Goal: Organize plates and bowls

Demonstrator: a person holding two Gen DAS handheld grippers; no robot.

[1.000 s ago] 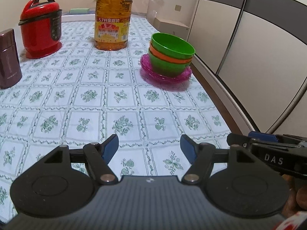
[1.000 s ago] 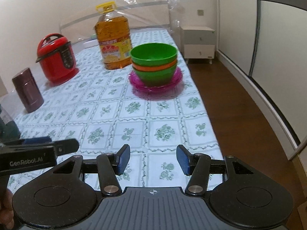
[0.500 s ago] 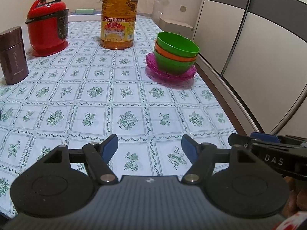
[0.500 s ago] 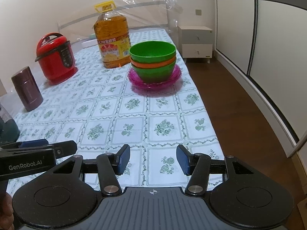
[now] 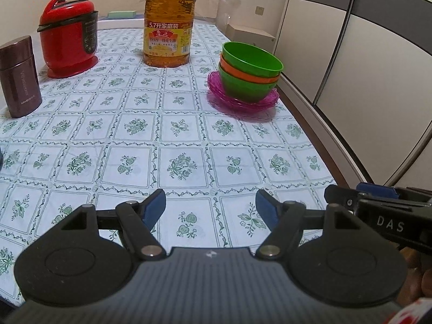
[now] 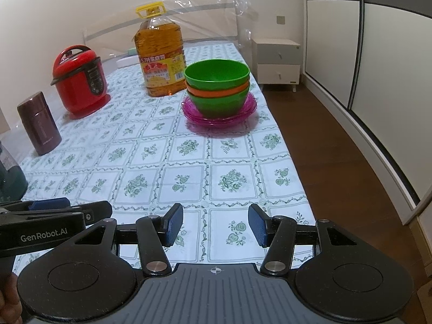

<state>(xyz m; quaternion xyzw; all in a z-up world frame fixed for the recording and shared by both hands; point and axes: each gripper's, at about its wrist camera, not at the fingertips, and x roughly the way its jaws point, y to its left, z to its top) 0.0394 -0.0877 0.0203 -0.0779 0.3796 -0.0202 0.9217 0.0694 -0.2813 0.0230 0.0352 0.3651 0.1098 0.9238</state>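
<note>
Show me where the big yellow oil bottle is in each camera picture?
Left wrist: oil bottle stands top centre, left of the stacked bowls.
Right wrist: oil bottle stands upper centre-left, just left of the stacked bowls.
Shared landmark: red rice cooker, left of the bottle in both.

My work surface is a table [image 5: 189, 140] covered with a green floral-tiled cloth. Directly on it: pink plates [image 5: 243, 101] near the right edge, carrying stacked bowls [image 5: 249, 73]; an oil bottle [image 5: 168, 24] toward the far edge; a red cooker [image 5: 68, 33] and a maroon flask [image 5: 19, 77] along the left edge.
</note>
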